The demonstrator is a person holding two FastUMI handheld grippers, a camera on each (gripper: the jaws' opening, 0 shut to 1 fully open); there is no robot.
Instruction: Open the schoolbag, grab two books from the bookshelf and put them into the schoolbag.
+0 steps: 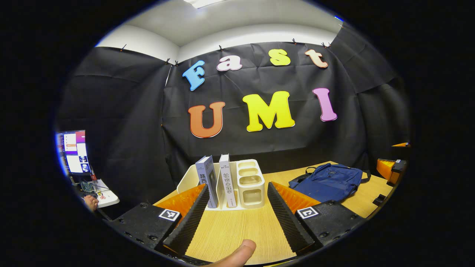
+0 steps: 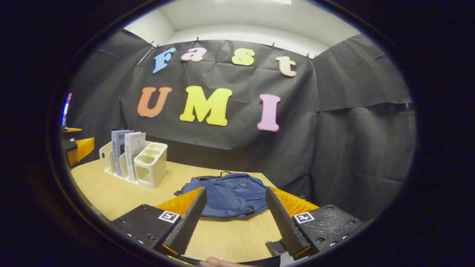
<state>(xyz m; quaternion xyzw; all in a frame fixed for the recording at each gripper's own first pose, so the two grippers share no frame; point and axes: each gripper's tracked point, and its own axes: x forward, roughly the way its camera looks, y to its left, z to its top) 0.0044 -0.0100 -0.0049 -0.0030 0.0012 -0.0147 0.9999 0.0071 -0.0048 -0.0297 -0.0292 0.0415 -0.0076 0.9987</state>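
On the table [image 1: 237, 230], both tongs gape; schoolbag [image 2: 226, 194] lies closed.

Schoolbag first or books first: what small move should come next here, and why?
Probably ease the right gripper forward and down toward the schoolbag. It lies flat on the table and looks shut, straight ahead of the open fingers, while both books stand in the bookshelf.

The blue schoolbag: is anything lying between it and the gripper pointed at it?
Nothing visible. In the right gripper view the right gripper is open, facing the schoolbag, with bare wooden table between them. The bookshelf with its two books stands off to the side.
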